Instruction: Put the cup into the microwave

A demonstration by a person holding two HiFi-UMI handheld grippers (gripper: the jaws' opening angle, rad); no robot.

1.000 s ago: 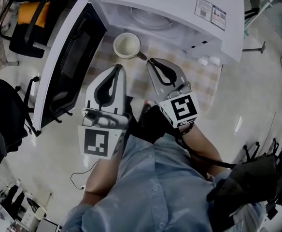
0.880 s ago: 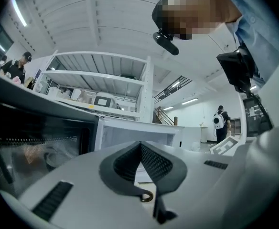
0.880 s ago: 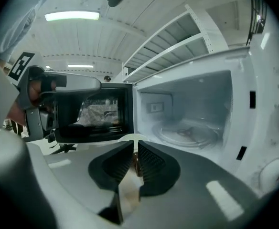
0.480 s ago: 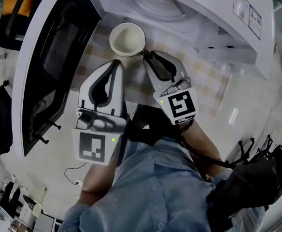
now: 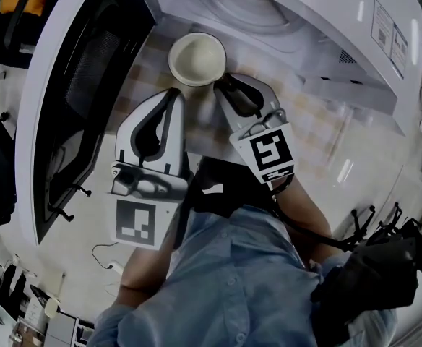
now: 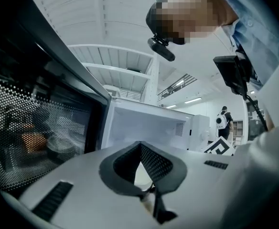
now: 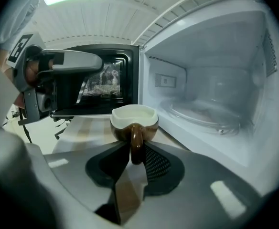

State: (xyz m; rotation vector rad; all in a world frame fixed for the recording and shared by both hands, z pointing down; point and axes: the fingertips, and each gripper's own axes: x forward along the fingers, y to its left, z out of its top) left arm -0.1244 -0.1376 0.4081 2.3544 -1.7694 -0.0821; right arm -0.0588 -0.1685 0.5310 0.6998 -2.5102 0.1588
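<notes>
A brown cup [image 5: 196,58] with a cream inside stands on the checked table top in front of the open white microwave [image 5: 305,20]. In the right gripper view the cup [image 7: 134,118] faces me with its handle towards the camera. My right gripper [image 5: 222,84] reaches it from behind. Its jaws have just opened and then closed in a little, and the pads [image 7: 151,159] now sit against both sides of the handle, so the right gripper [image 7: 135,151] is shut on it. My left gripper [image 5: 175,92] hangs shut and holds nothing, just left of the cup; its tips [image 6: 151,194] meet.
The microwave door [image 5: 88,85] stands swung open at the left, close beside the left gripper. Inside the cavity lies a glass turntable [image 7: 201,113]. The checked table top [image 5: 305,129] runs along the microwave's front. Chairs and floor lie beyond the table edge.
Both grippers have sunk towards the table and the view has drawn closer to the microwave. The cup has stayed in place, and the right gripper's tips now sit at its handle.
</notes>
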